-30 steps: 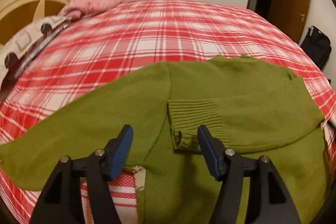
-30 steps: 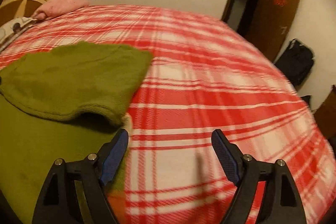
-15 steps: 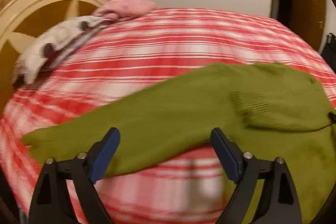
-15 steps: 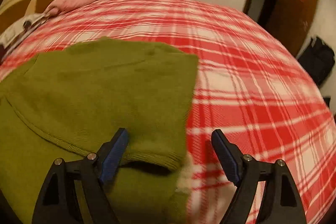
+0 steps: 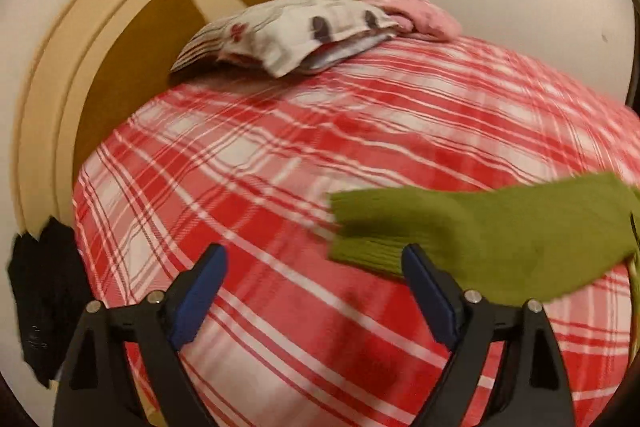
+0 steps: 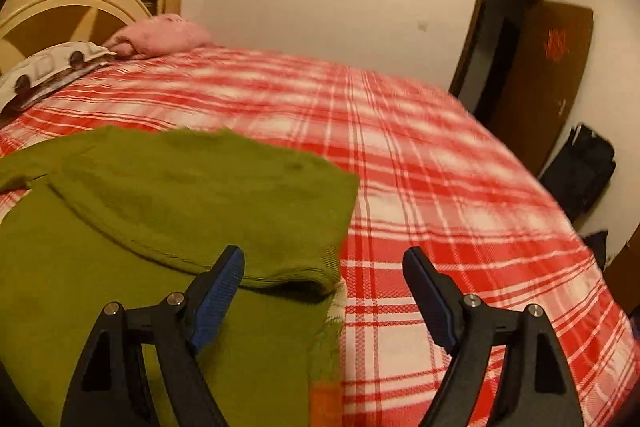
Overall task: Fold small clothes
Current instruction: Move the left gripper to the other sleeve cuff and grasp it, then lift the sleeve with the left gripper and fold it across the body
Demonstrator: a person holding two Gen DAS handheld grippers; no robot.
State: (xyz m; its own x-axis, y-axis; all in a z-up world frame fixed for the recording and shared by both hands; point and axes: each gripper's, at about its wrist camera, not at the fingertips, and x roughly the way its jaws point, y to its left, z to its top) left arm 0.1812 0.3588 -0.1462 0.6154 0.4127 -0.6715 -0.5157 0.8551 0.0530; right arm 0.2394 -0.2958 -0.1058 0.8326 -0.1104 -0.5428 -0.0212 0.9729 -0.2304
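The bed carries the green sweater. Since a second ago, the left hand-held gripper has swung off the body toward the unfolded sleeve, likely next to fold; cuff points nine o'clock, long axis nine-to-three. Both jaws apart, empty; right hand-held gripper hovers over the folded edge.
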